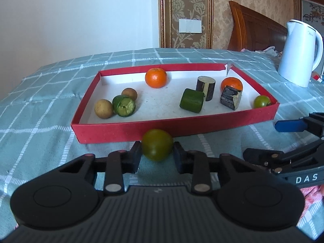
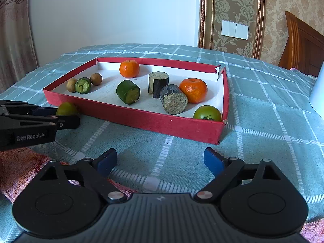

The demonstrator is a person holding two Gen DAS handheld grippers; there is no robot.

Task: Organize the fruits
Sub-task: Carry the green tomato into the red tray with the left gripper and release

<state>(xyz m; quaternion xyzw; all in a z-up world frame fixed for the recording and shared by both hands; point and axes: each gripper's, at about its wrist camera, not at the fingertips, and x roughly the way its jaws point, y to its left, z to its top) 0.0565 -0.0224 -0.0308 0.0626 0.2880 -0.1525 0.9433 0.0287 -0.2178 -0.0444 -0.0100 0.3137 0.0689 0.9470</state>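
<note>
Left black 2-finger gripper (image 1: 157, 154) angled downward, pads pressed on a small round green tomato (image 1: 157, 144); right black blue-padded gripper (image 2: 160, 160) angled downward, spread wide, holding nothing.

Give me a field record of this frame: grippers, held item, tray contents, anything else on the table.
left gripper: shut on green tomato, outside the tray's near wall
right gripper: open, empty, over tablecloth
red tray: two oranges, two brown fruits, another green tomato, cut green and dark pieces
kettle: white, on the cloth beside the tray
</note>
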